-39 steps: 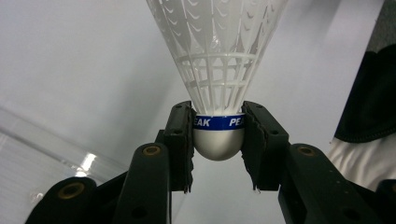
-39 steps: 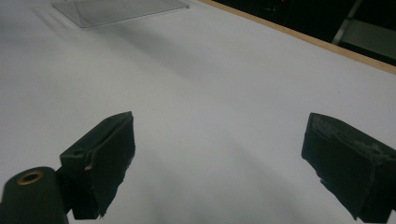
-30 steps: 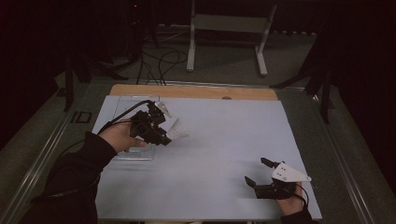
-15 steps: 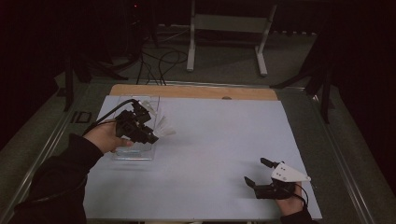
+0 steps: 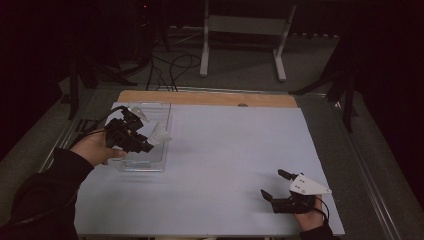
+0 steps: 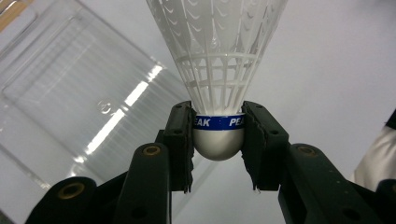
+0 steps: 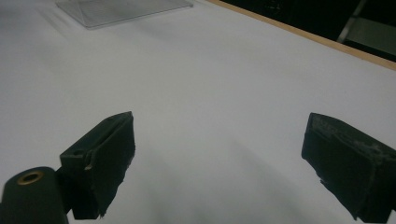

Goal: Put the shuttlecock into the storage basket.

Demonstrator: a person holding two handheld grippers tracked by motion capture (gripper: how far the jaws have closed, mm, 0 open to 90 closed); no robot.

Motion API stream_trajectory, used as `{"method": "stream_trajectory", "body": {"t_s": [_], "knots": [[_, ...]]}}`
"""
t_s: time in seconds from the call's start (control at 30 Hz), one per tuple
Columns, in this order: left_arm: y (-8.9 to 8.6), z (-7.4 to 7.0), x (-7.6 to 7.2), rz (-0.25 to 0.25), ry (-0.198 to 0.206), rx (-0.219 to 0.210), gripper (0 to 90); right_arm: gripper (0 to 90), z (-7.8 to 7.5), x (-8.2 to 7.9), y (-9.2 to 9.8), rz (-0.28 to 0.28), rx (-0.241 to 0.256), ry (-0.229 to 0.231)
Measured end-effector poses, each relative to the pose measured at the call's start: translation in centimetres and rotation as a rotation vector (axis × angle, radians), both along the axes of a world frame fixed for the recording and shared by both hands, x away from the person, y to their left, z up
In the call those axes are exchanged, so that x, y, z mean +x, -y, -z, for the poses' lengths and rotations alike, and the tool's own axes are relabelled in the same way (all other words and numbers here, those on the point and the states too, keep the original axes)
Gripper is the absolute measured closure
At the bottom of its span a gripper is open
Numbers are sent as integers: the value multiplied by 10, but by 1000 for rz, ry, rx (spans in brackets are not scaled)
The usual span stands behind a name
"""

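Currently left gripper pinched shuttlecock at cork base, held above clear plastic tray. Right gripper rested idle, jaws spread, well apart. Step judged: transport to tray. Next: lower, then release inside.

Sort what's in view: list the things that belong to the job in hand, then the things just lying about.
In the job:
- shuttlecock, white, clamped at its cork by the left gripper
- clear plastic tray on the table, beneath that gripper

Standing by:
- right gripper, jaws open, holding nothing, low over the white table
- cables and a white metal stand on the floor beyond
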State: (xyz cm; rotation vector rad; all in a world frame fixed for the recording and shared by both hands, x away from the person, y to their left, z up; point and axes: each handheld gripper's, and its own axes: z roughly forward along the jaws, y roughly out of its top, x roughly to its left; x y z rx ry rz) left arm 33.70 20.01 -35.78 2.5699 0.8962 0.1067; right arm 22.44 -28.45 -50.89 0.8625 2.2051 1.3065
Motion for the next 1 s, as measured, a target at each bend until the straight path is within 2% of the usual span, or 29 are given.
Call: {"method": "stream_trajectory", "body": {"t_s": [0.37,0.8,0.93,1.0], "knots": [[-24,4,0,-63,-2,-1,659,95,0,0,-1,-9,5,-8],[-49,2,2,-123,0,8,660,95,0,0,-1,-15,11,-7],[-57,0,3,-140,-4,-7,659,95,1,0,-1,-13,11,-9],[-60,0,3,-155,-1,3,659,95,1,0,-1,-15,12,-7]]}}
